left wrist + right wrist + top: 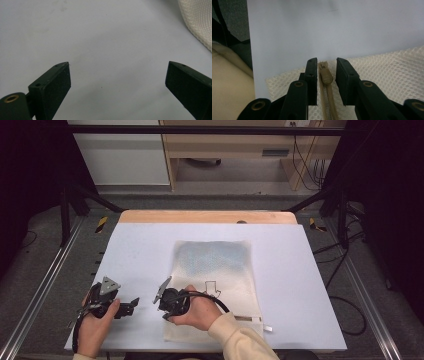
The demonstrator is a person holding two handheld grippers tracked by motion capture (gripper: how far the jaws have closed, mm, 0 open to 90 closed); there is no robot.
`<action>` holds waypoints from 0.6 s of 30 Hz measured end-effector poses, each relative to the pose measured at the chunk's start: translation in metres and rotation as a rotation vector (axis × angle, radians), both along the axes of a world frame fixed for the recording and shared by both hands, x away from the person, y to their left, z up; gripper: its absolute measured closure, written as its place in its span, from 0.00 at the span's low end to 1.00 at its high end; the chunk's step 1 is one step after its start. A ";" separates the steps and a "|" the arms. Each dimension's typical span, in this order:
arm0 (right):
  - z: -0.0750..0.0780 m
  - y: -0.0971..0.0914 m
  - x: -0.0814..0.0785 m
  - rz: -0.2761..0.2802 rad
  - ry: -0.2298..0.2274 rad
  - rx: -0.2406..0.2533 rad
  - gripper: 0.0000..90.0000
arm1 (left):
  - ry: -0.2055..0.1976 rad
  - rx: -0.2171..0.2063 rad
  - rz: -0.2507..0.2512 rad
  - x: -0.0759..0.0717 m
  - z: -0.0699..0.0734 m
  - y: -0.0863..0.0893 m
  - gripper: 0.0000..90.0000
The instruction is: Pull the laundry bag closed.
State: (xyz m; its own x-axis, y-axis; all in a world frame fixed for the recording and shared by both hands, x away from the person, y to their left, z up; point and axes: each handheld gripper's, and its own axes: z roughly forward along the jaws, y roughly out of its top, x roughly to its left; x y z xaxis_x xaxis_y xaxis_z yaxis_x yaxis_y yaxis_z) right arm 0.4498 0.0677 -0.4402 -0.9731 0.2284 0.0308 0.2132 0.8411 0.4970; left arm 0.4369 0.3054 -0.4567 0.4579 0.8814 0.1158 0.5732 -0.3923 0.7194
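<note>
The right gripper (325, 68) is lowered over the near left corner of a cream mesh laundry bag (235, 285), its two black jaws standing narrowly apart on either side of a tan zipper pull (325, 75); a sliver of gap shows on each side of the tab, so the jaws bracket it without pressing on it yet. The left gripper (117, 75) rests wide open over the bare pale grey table (100, 37), holding nothing, with the bag's edge off beyond its right jaw. Judging by this, the work is at its start: the pull has been lined up but not gripped, and the tan zipper (327, 100) running back between the right jaws looks fully closed, so the clamp and the whole slide along the bag's near edge remain. The bag lies flat, soft and open-weave, with a bluish patch showing through its far half.
</note>
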 end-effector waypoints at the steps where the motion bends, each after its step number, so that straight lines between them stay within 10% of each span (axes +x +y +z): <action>1: -0.001 0.001 0.000 0.003 0.006 -0.006 0.80 | -0.001 -0.007 0.001 0.000 0.000 0.000 0.07; 18: 0.015 -0.003 -0.005 0.031 0.011 -0.003 0.91 | 0.004 -0.045 -0.049 -0.013 0.006 -0.005 0.07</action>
State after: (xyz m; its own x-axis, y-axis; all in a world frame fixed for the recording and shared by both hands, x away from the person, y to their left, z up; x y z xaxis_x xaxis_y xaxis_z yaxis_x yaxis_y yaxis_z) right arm 0.4452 0.0643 -0.4255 -0.9792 0.1987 0.0409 0.1928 0.8488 0.4923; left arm 0.4234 0.3004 -0.4512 0.5011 0.8621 0.0747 0.5566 -0.3872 0.7350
